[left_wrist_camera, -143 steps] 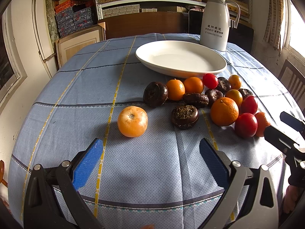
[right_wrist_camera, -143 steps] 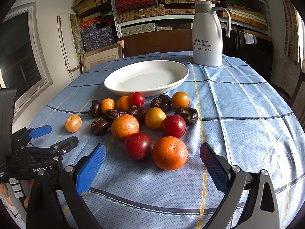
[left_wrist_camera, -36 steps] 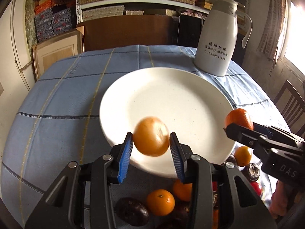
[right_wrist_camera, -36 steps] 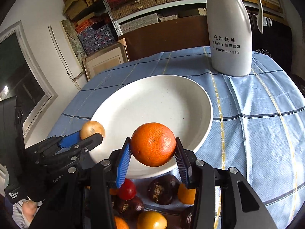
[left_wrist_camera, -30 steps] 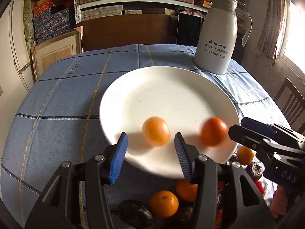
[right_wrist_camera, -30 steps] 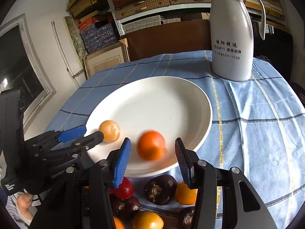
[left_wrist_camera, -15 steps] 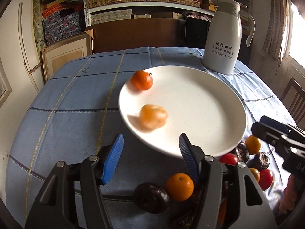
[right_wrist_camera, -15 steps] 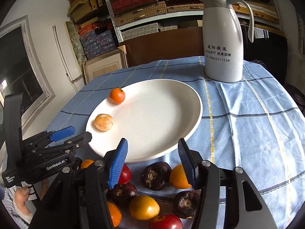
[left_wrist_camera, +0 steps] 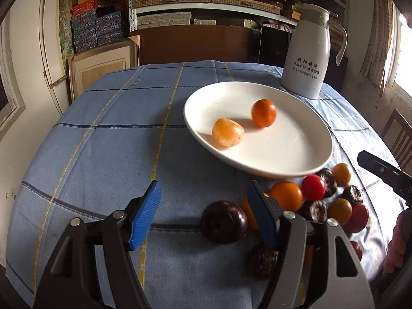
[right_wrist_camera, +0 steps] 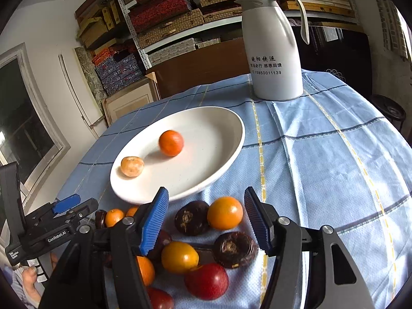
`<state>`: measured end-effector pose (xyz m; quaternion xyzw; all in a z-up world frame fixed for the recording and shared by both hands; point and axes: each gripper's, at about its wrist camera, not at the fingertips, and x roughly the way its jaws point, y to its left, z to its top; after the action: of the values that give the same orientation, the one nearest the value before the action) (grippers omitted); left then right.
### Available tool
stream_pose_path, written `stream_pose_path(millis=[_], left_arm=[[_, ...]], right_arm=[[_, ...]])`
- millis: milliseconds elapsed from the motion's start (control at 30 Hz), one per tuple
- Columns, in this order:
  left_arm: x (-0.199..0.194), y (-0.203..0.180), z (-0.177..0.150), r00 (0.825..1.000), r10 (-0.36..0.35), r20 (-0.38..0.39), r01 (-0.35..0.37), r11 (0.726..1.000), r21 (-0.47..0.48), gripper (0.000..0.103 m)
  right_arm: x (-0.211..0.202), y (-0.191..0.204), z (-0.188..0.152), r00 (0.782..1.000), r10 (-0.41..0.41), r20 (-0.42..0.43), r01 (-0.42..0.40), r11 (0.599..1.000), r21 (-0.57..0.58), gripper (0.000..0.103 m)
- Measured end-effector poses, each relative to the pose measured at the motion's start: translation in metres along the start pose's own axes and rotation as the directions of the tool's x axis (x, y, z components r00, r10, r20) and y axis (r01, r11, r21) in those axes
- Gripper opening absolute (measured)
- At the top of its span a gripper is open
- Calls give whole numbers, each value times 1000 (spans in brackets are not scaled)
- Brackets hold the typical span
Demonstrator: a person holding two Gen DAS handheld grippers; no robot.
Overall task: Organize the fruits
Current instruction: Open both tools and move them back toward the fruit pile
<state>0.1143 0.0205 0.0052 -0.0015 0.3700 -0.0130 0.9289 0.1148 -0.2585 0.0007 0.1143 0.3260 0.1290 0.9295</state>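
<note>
Both hand-held grippers have drawn back from the plate (right_wrist_camera: 226,131), their jaws just opening, nothing between them. The left hand-held gripper (left_wrist_camera: 203,216) hangs spread near a dark fruit (left_wrist_camera: 223,222); the right hand-held gripper (right_wrist_camera: 206,219) hangs spread over the fruit pile (right_wrist_camera: 195,247) at the worktop's near edge. An orange (right_wrist_camera: 170,143) and a pale tangerine (right_wrist_camera: 132,166) lie on the plate. Next pick: centre the pads on one fruit, clear of neighbours, then squeeze gently

Plate (left_wrist_camera: 303,170) right half bare; jug (right_wrist_camera: 275,51) behind — fruit pile (right_wrist_camera: 206,244) crowds front.
</note>
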Motion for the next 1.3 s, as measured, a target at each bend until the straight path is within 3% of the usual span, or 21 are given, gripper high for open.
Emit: stream_pose_path(millis=[267, 867, 1133, 1300], left_arm=[[-18, 7, -10, 999, 22, 33, -22, 1000, -16, 69], [-18, 9, -13, 999, 36, 26, -35, 999, -22, 69], [-7, 15, -26, 998, -15, -68, 12, 999, -38, 69], [-5, 9, -31, 996, -19, -87, 18, 1000, -10, 69]], right_arm=[[-20, 15, -21, 999, -3, 42, 6, 998, -70, 65], [-28, 17, -25, 998, 9, 60, -5, 997, -73, 67], [-33, 23, -28, 997, 29, 67, -23, 996, -87, 68], [-35, 24, -28, 997, 34, 74, -28, 996, -90, 69]])
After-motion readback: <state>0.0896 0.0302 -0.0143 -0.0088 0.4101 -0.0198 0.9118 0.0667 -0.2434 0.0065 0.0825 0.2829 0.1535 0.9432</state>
